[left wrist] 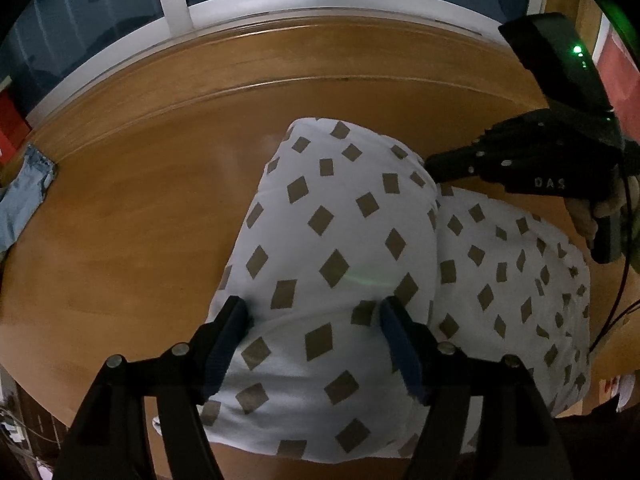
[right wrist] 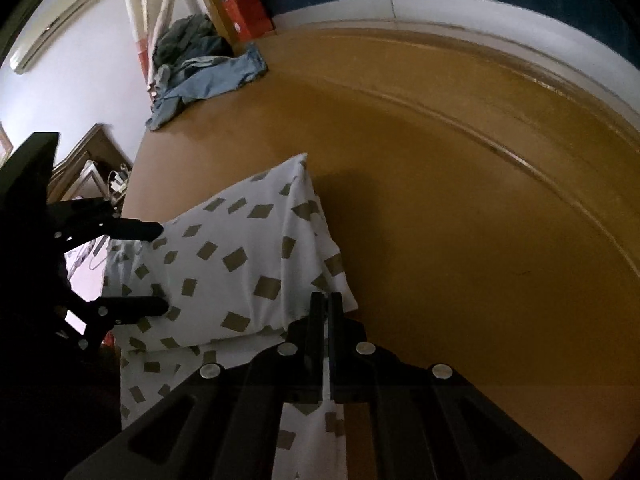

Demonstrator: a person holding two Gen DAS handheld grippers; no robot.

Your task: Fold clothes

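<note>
A white garment printed with brown diamonds lies partly folded on the wooden table, one layer doubled over another. My left gripper stands open, its fingers set wide apart with their tips down on the cloth near its close edge. In the right wrist view the garment shows a raised fold, and the left gripper comes in from the left, its tips touching the cloth. My right gripper is shut on a strip of the white cloth at the fold's corner. It also appears as the right gripper at the garment's far right edge.
The round wooden table has a raised rim along the window side. Light blue jeans lie crumpled at its far left edge, with dark clothes and a red box behind. The jeans show at the left. A cable hangs at the right.
</note>
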